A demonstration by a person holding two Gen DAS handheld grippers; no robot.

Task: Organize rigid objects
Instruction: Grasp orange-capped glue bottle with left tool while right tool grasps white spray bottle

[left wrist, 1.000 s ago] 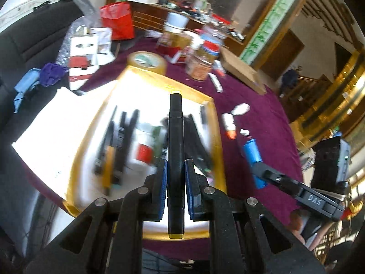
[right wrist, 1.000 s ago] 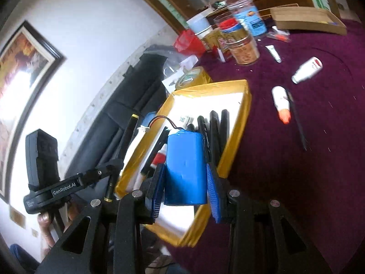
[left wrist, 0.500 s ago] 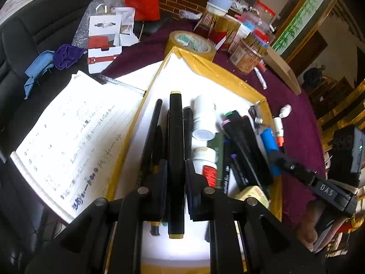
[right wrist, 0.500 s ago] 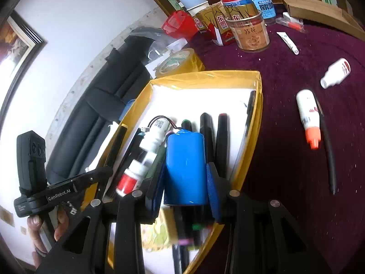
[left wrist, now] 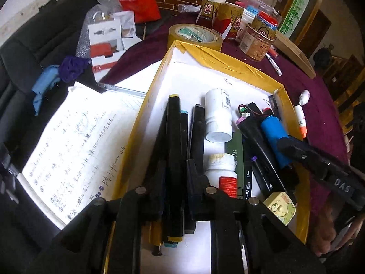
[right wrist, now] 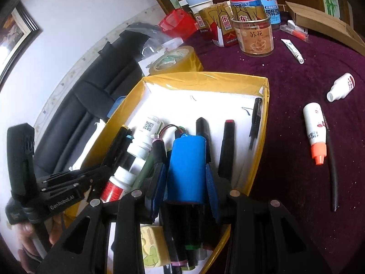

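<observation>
**Marker and battery pack held low inside the yellow-rimmed box**

A black marker with a yellow end cap is seen between the pads of the left tool, whose jaws are opening; it lies along the other markers in the yellow-rimmed box. A blue battery pack with red and black wires is gripped by the right tool, just above the markers at the box's near end. Two white bottles are lying in the box between the two tools. An orange-capped bottle and a black pen are left outside on the purple-clothed surface, beside the box.
</observation>
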